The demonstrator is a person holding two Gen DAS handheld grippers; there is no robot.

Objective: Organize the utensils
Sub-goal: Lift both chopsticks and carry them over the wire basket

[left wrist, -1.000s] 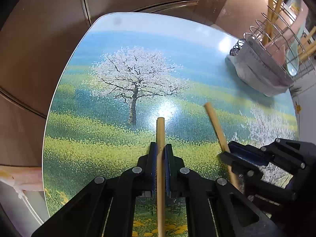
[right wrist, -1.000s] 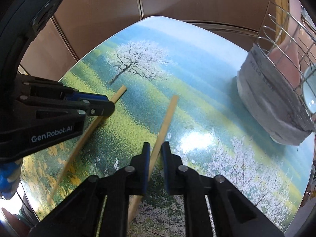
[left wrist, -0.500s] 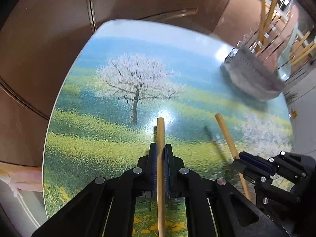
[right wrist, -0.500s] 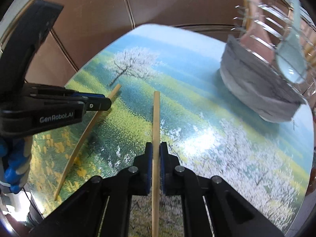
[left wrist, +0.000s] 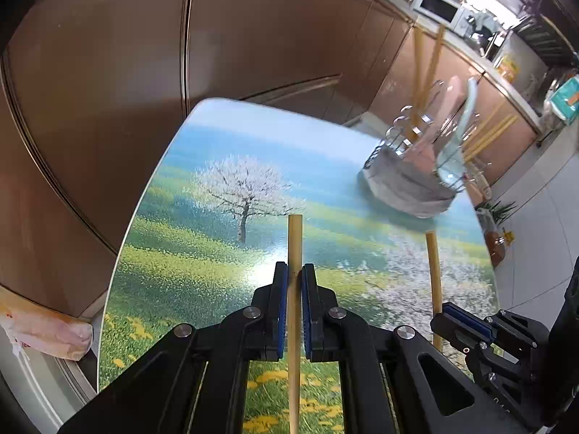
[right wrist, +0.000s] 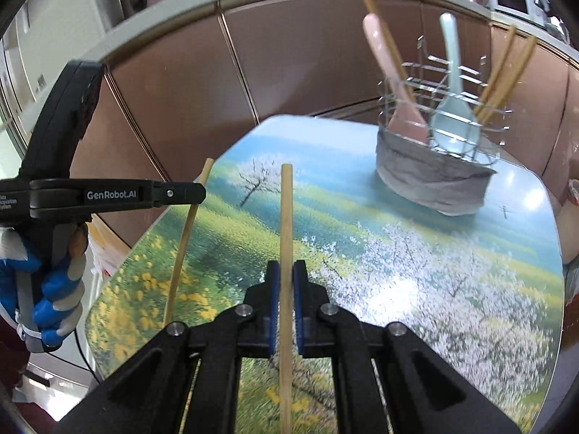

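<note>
My left gripper [left wrist: 295,271] is shut on a wooden chopstick [left wrist: 295,242], held above the table. My right gripper [right wrist: 286,269] is shut on a second wooden chopstick [right wrist: 286,209], also lifted. In the left wrist view the right gripper [left wrist: 448,313] and its chopstick [left wrist: 433,264] show at the lower right. In the right wrist view the left gripper [right wrist: 188,193] and its chopstick [right wrist: 186,235] show at the left. A wire utensil basket [right wrist: 434,177] with a grey cloth wrap stands at the table's far right; it also shows in the left wrist view [left wrist: 409,184].
The basket holds a pink spoon [right wrist: 394,83], a pale blue spoon [right wrist: 452,108] and several chopsticks [right wrist: 506,72]. The table [right wrist: 452,289] has a printed blossom-tree landscape top. Brown cabinet fronts [left wrist: 253,36] stand behind it. A kitchen counter with a microwave [left wrist: 439,9] is at the far right.
Both grippers have risen from the table with their chopsticks held. The right gripper closed on its chopstick, which now points straight ahead. The basket now looks further off and lower in both views.
</note>
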